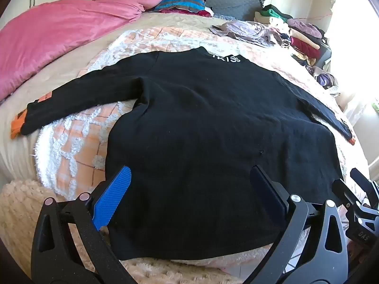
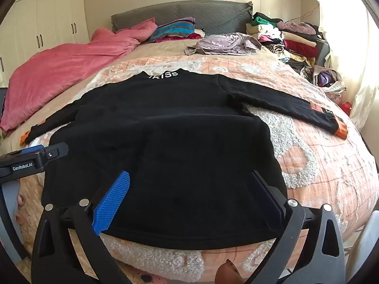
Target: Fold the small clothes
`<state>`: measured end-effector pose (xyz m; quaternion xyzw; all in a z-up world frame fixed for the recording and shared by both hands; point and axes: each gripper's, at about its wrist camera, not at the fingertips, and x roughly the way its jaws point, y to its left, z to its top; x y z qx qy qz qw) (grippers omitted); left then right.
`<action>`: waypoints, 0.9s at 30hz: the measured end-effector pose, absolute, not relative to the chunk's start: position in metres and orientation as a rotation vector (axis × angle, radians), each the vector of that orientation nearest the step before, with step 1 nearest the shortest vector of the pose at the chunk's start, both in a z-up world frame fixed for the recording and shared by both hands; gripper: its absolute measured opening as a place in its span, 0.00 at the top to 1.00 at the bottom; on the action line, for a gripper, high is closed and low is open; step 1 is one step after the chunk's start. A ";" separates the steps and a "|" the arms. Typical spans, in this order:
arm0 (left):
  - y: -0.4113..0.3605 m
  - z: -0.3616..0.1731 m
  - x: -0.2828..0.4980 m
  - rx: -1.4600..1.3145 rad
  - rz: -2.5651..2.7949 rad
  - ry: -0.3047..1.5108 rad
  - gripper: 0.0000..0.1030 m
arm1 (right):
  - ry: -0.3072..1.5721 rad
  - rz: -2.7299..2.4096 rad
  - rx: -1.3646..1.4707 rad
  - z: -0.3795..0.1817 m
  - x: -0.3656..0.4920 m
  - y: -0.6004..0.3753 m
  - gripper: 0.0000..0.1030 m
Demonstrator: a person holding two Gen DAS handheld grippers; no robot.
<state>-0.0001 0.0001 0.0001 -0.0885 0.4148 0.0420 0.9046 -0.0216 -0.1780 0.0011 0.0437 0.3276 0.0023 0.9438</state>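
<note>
I have the black sweater (image 1: 201,123) laid flat on the bed, back side up, its hem toward me and its collar with white lettering (image 1: 226,58) at the far end. Both sleeves are stretched out sideways; the left sleeve (image 1: 80,97) ends in an orange cuff (image 1: 16,124), and the right sleeve (image 2: 279,101) ends in an orange cuff (image 2: 341,131) too. The sweater lies on a peach and white tufted bedspread (image 2: 319,165).

My left tongs (image 1: 190,183) are spread wide over the hem end of the sweater, pinching nothing. My right tongs (image 2: 189,187) are likewise spread wide above the hem, holding nothing. In the right wrist view I see the left tongs coming in from the left edge by the sweater's side, and in the left wrist view the right tongs (image 1: 362,201) show at the right edge.

Farther out, a pink blanket (image 1: 54,33) is bunched along the left side of the bed. A striped pillow (image 2: 175,29) sits near the grey headboard (image 2: 213,14). A crumpled lilac garment (image 2: 225,43) lies beyond the collar, and a pile of folded clothes (image 2: 291,40) is stacked at the far right corner. White wardrobe doors (image 2: 47,23) stand to the left.
</note>
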 end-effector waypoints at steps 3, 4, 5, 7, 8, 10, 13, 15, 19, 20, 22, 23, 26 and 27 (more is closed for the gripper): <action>0.000 0.000 0.000 -0.183 0.083 0.859 0.08 | 0.669 0.002 0.073 0.001 -0.023 -0.178 0.04; 0.000 0.000 0.000 -0.182 0.082 0.859 0.08 | 0.676 0.004 0.072 0.002 -0.022 -0.176 0.04; 0.000 0.000 0.000 -0.183 0.083 0.859 0.08 | 0.679 0.008 0.072 0.002 -0.021 -0.175 0.04; 0.000 0.000 0.001 -0.184 0.083 0.859 0.08 | 0.683 -0.002 0.067 0.003 -0.018 -0.172 0.04; 0.000 0.000 0.001 -0.186 0.082 0.859 0.08 | 0.680 -0.005 0.065 0.003 -0.017 -0.170 0.04; 0.001 0.004 0.001 -0.181 0.088 0.857 0.08 | 0.679 -0.002 0.063 0.003 -0.015 -0.168 0.04; 0.001 0.005 0.000 -0.183 0.086 0.854 0.08 | 0.668 0.006 0.070 0.003 -0.021 -0.171 0.04; 0.002 0.004 -0.001 -0.183 0.086 0.854 0.08 | 0.667 0.011 0.072 0.003 -0.022 -0.171 0.04; 0.003 0.004 -0.003 -0.188 0.083 0.851 0.08 | 0.667 0.008 0.067 0.005 -0.022 -0.171 0.04; 0.004 0.004 -0.003 -0.187 0.082 0.849 0.08 | 0.666 0.009 0.068 0.005 -0.022 -0.171 0.04; 0.005 0.005 -0.004 -0.190 0.082 0.847 0.08 | 0.667 0.010 0.069 0.005 -0.022 -0.171 0.04; 0.006 0.005 -0.004 -0.190 0.082 0.847 0.08 | 0.667 0.011 0.068 0.005 -0.022 -0.171 0.04; 0.007 0.006 -0.004 -0.190 0.083 0.847 0.08 | 0.669 0.008 0.063 0.004 -0.021 -0.170 0.04; 0.006 0.006 -0.004 -0.189 0.084 0.847 0.08 | 0.669 0.008 0.064 0.004 -0.021 -0.170 0.04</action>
